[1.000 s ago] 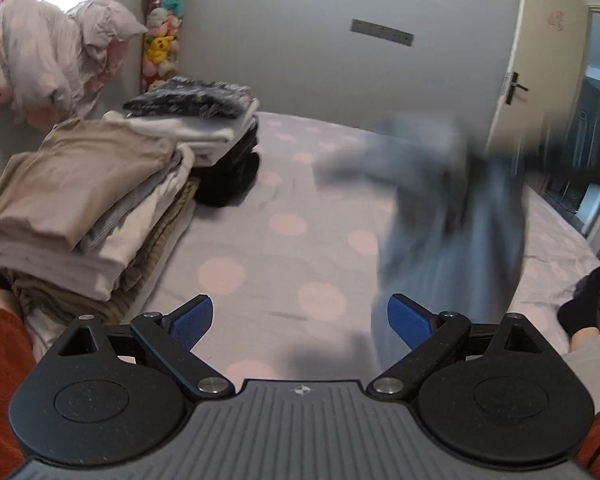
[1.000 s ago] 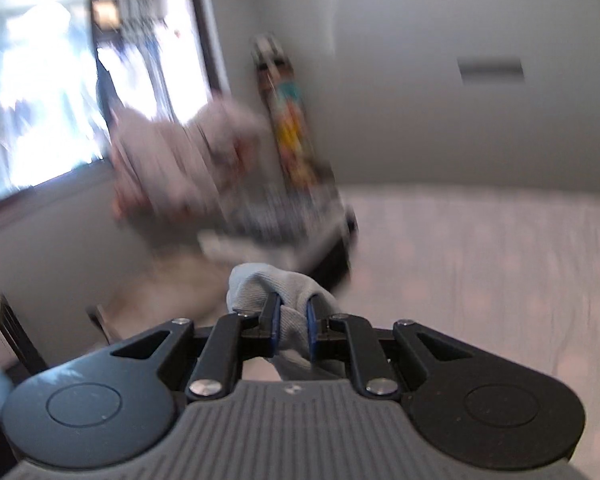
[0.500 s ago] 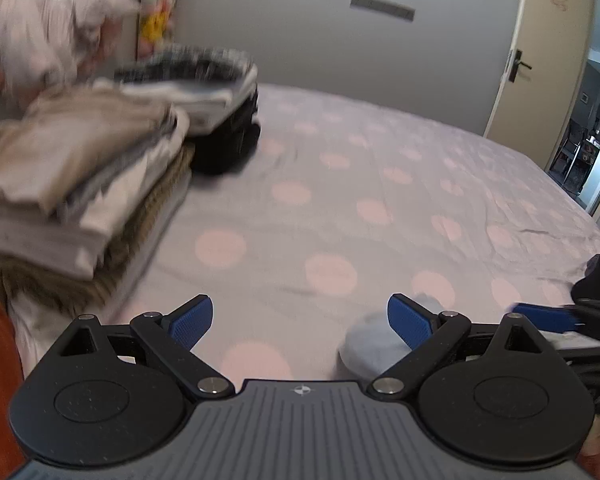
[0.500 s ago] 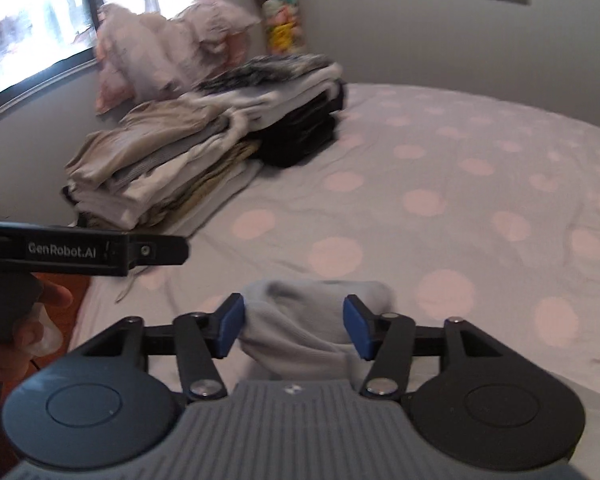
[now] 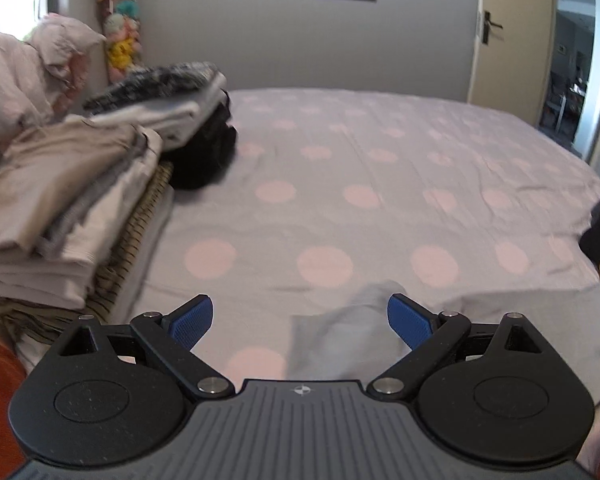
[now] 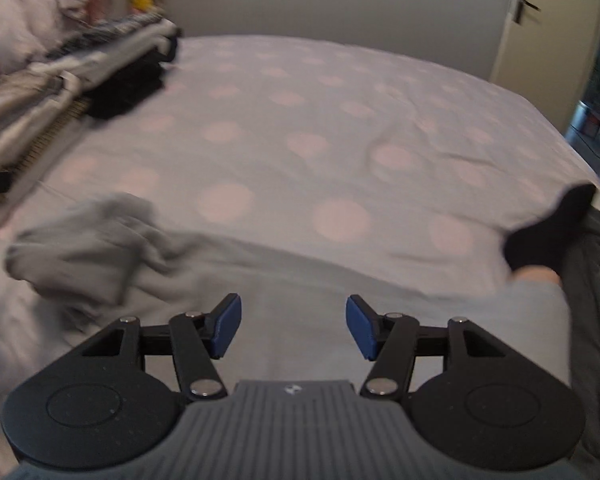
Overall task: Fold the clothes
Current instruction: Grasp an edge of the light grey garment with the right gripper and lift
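The grey garment (image 6: 228, 276) now lies spread on the bed (image 6: 300, 128), no longer pinched by the right tongs (image 6: 293, 328) as a second ago. It stretches left to right under both tongs, its bunched end left of the right tongs. The left tongs (image 5: 300, 320) are spread wide over one corner. The right tongs are spread too. Folded piles (image 5: 60, 184) sit far left.

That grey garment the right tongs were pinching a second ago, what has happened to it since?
The right tongs have let go: they were shut on the grey garment in the air, and now stand open over it as it lies rumpled on the bed. The left tongs stayed open throughout. The folded stacks kept their place.
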`<state>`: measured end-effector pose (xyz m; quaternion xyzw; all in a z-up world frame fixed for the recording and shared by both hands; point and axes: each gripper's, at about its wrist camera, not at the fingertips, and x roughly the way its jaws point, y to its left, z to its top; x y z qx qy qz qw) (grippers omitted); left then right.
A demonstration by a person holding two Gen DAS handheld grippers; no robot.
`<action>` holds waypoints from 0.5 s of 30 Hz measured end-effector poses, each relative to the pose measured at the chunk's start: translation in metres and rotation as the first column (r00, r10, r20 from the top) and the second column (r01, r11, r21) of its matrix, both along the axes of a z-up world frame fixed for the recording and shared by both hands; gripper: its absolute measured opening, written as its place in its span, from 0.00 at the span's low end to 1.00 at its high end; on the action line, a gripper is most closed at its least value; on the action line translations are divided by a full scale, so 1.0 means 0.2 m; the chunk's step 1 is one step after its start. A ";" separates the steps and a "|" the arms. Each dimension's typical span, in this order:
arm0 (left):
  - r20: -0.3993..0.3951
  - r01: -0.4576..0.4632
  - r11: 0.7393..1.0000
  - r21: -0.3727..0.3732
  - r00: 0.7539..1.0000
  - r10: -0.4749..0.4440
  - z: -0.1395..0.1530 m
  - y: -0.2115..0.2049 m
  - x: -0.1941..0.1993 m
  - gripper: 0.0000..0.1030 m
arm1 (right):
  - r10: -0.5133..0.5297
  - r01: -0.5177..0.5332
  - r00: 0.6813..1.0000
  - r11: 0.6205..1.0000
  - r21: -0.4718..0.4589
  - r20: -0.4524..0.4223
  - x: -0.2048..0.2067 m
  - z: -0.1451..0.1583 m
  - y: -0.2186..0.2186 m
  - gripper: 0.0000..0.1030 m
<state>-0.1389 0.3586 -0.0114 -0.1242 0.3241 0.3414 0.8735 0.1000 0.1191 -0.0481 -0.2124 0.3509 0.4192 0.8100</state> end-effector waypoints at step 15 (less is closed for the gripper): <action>-0.127 0.203 0.966 -0.159 0.966 -0.224 -0.31 -0.06 0.09 0.95 | 0.096 -0.118 0.985 0.981 -0.157 -0.141 0.22 -0.22 0.15 0.65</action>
